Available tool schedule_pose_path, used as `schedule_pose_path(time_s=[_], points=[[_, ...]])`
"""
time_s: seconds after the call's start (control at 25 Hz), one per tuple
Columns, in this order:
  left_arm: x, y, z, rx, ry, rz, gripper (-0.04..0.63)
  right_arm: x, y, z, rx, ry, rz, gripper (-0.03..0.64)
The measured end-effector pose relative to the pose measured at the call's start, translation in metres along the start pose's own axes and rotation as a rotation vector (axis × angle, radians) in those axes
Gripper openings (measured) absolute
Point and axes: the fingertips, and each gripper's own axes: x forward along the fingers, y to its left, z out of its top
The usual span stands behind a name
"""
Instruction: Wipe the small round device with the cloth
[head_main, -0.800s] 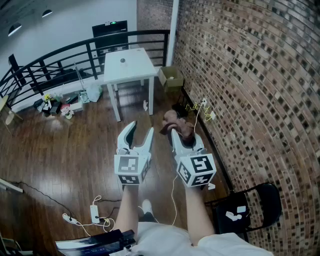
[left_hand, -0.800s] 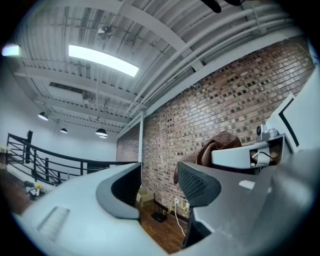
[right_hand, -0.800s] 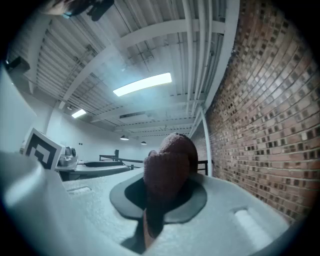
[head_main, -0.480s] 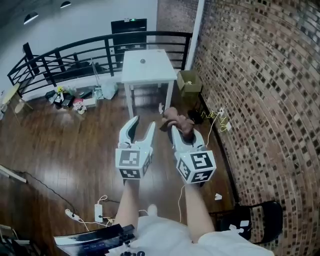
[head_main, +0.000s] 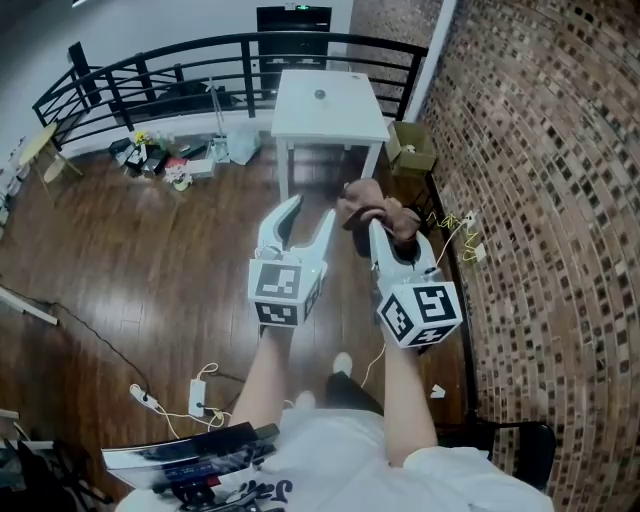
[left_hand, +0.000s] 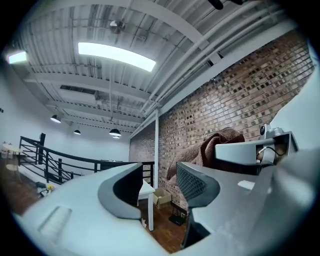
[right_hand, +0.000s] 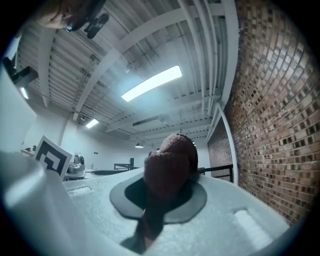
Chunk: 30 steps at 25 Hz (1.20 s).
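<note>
Now, cloth (head_main: 372, 203): held tight by right hand-held gripper (head_main: 383, 228).
Left hand-held gripper (head_main: 308, 212): slightly open, empty.
Small round device (head_main: 320, 95): step closer, rub gently.

The cloth (head_main: 372, 200) in my right gripper (head_main: 385, 228) is a fuzzy dark brown. That gripper and my left gripper (head_main: 310, 208) are both pale grey-white with dark grey pads, plus black-and-white square markers (head_main: 285, 288) at the back. The table (head_main: 345, 118) is white, and the small round device (head_main: 320, 95) on it looks grey. The floor (head_main: 150, 270) is dark brown planks and the railing (head_main: 150, 72) is black. The wall (head_main: 540, 150) is a patchwork of red-brown, pale and dark bricks.
</note>
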Motion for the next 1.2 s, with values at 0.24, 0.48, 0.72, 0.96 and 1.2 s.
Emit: schedule_pose_path(time_s=[0.24,0.48,0.72,0.96,1.2], points=[[0.05,0.026,-0.014,-0.057,0.009,0.039,0.233,0.056,-0.029,-0.014,0.007,-0.018,0.043,0.026],[0.132,0.055,0.001,0.025,-0.027,0.095,0.227,0.132,-0.086,-0.003,0.016,-0.035,0.122,0.028],[0.215,0.076,0.001,0.028,-0.034,0.141,0.225,0.196,-0.157,-0.011,0.007,-0.03,0.131,0.028],[0.271,0.094,-0.019,0.029,0.004,0.163,0.225,0.25,-0.22,-0.031,0.068,-0.009,0.112,0.028],[0.317,0.13,-0.046,0.011,0.062,0.162,0.225,0.31,-0.242,-0.062,0.101,0.043,0.121,0.028]])
